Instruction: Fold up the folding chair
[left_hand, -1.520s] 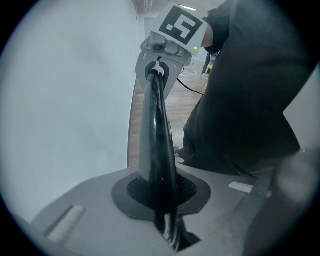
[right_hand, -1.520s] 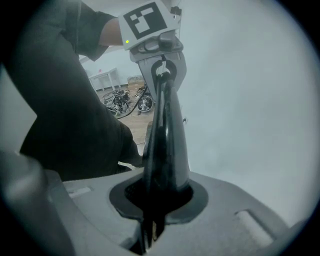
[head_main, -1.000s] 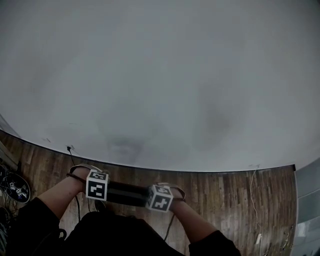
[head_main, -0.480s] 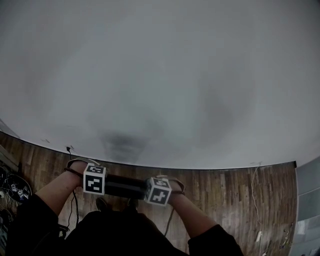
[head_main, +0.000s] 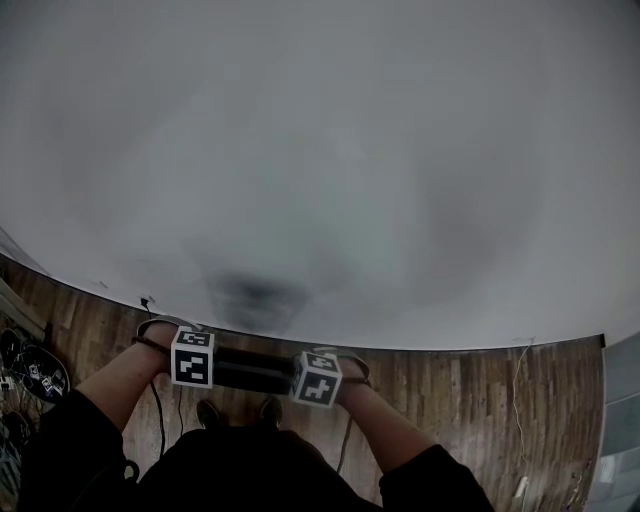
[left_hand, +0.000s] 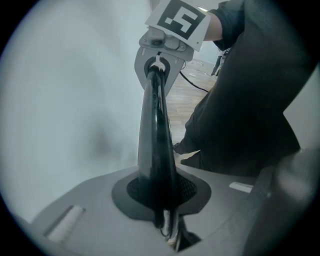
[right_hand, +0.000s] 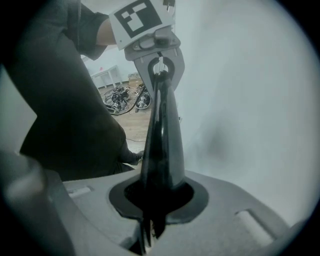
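Folding chair (head_main: 252, 369) shows only as a glossy black bar, held level in front of the person's body, above the wooden floor (head_main: 450, 390) and close to a white wall (head_main: 330, 150); whether it is folded I cannot tell. The left gripper (left_hand: 162, 220) and the right gripper (right_hand: 150, 220) each clamp one end of that bar. It looks rigid, fairly weighty and slick, so two spread holds suit it. A cable (head_main: 155, 400) and clutter (head_main: 35, 372) lie at the left; the wall crowds the front.
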